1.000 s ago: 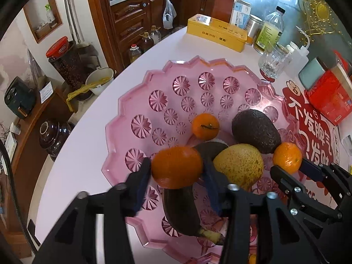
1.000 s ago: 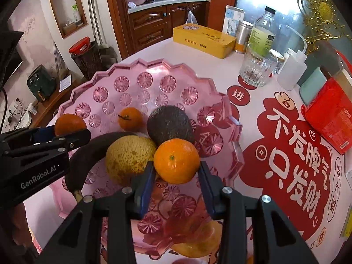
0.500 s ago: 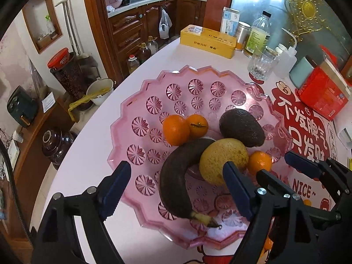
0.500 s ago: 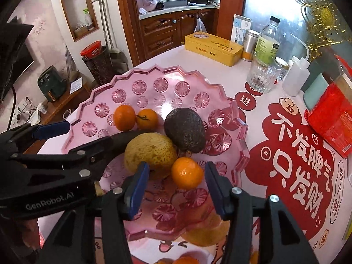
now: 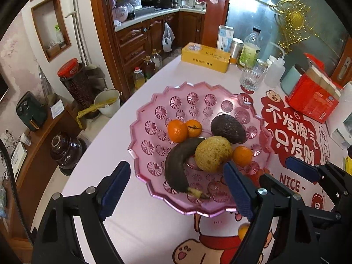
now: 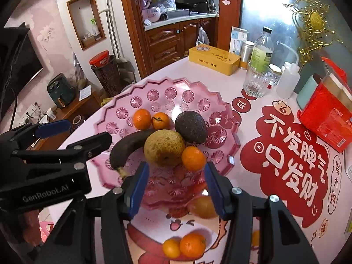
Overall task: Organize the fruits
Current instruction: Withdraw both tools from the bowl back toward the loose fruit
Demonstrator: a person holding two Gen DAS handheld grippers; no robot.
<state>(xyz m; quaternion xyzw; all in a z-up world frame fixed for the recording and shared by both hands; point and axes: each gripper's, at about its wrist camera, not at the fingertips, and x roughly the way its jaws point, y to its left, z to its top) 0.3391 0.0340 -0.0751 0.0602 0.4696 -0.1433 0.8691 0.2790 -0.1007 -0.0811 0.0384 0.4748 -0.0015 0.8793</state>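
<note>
A pink cut-glass fruit bowl (image 5: 154, 107) (image 6: 123, 112) holds a dark banana (image 5: 176, 162) (image 6: 129, 143), a yellow pear (image 5: 213, 151) (image 6: 164, 147), a dark avocado (image 5: 227, 128) (image 6: 191, 126) and three oranges (image 5: 177, 131) (image 6: 142, 118). My left gripper (image 5: 176, 191) is open and empty, above the bowl's near rim. My right gripper (image 6: 176, 189) is open and empty, just short of the near orange (image 6: 193, 158). Loose oranges (image 6: 192, 245) and a yellow fruit (image 6: 203, 206) lie on the table before the bowl.
At the back stand a yellow box (image 5: 205, 57), a bottle (image 5: 249, 50), a glass (image 6: 257, 82), a white squeeze bottle (image 6: 287, 81) and a red carton (image 6: 327, 114). The table edge curves away on the left, with the floor and cabinets below.
Both grippers let go of their oranges, which now lie in the bowl. Both have opened and drawn back and up from the bowl.
</note>
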